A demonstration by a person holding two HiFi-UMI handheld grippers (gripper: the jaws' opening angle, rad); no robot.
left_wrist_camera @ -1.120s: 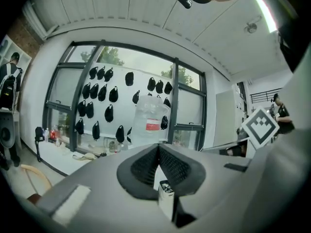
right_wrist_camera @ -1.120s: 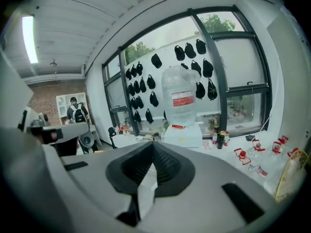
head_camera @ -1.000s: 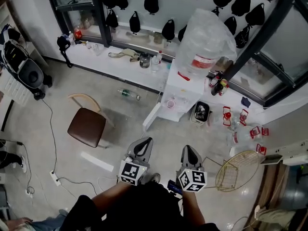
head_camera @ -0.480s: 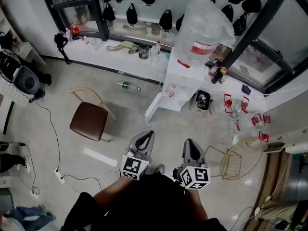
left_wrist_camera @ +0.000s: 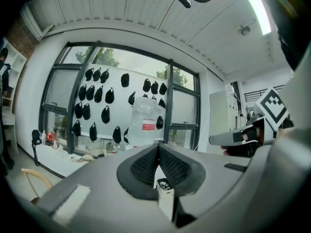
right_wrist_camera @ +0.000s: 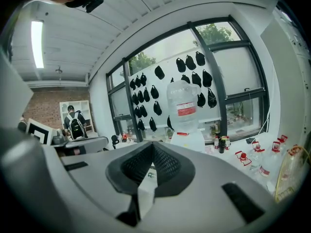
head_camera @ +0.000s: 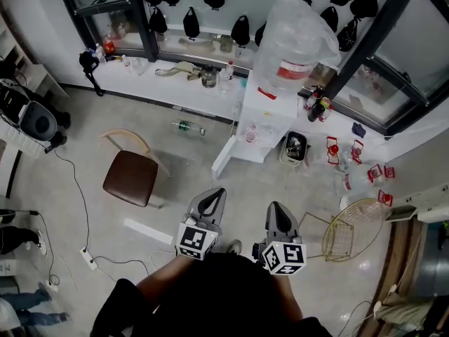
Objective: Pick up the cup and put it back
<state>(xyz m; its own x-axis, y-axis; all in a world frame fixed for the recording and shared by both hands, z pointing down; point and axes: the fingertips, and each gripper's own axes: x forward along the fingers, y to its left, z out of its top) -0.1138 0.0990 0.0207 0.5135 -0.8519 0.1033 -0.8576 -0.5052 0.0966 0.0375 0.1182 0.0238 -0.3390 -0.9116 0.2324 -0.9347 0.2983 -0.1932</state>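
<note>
A small pink cup (head_camera: 250,136) sits in the tap recess of the white water dispenser (head_camera: 270,111), which carries a big clear bottle (head_camera: 298,44). Both grippers are held side by side over the floor, well short of the dispenser and pointing towards it. My left gripper (head_camera: 212,201) is shut with nothing in it, its pads meeting in the left gripper view (left_wrist_camera: 158,150). My right gripper (head_camera: 277,212) is shut and empty too (right_wrist_camera: 152,148). The bottle (left_wrist_camera: 146,123) (right_wrist_camera: 183,108) shows beyond both jaws. The cup is hidden in both gripper views.
A brown-seated chair (head_camera: 130,177) stands left of the grippers, with a wire basket (head_camera: 349,239) at the right. A green bottle (head_camera: 184,126) lies on the floor. A white ledge (head_camera: 175,83) with clutter runs under the window; several small bottles (head_camera: 351,167) stand right of the dispenser.
The head view has drifted a little, so the room sits slightly higher in the picture. Both grippers stay shut and side by side, about where they were.
</note>
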